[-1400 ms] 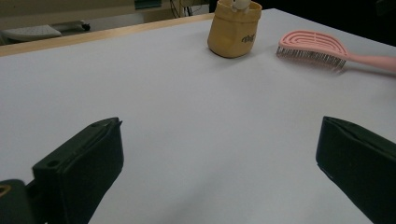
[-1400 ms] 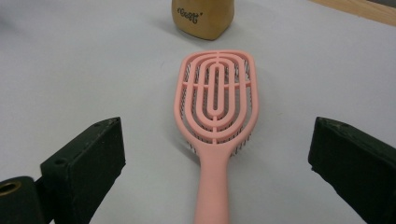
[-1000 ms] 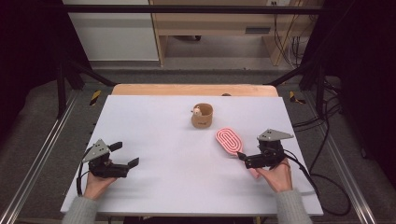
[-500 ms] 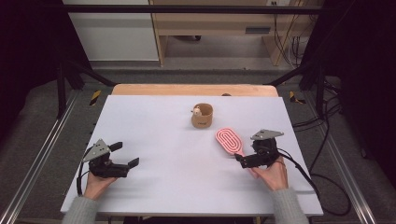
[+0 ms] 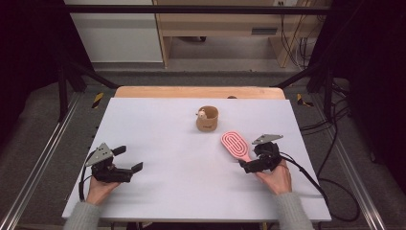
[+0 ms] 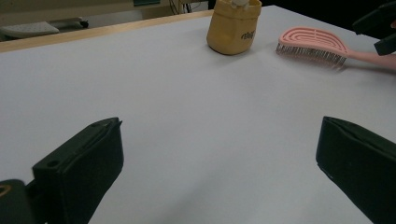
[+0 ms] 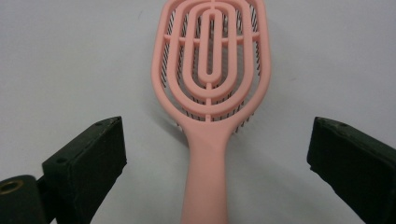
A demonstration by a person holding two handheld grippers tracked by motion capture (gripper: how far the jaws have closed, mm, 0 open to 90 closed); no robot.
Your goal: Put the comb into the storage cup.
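Right hand-held gripper (image 7: 212, 177) has its jaws apart, just starting to close, straddling the handle of the pink hairbrush (image 7: 212, 88), which lies bristles-down on the desk (image 5: 158, 129) near a tan cup (image 5: 207, 119). Grasping seems the step in hand: next, close squarely on the handle. Left hand-held gripper (image 5: 127, 160) rests open, well apart.

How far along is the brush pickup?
Done: right gripper is lined up, its jaws straddling the pink hairbrush handle and just starting to close. In hand: nothing yet; the pads stand clear and the brush lies flat, bristles down. Left: the grip and lift. Left gripper rests open; tan cup untouched.
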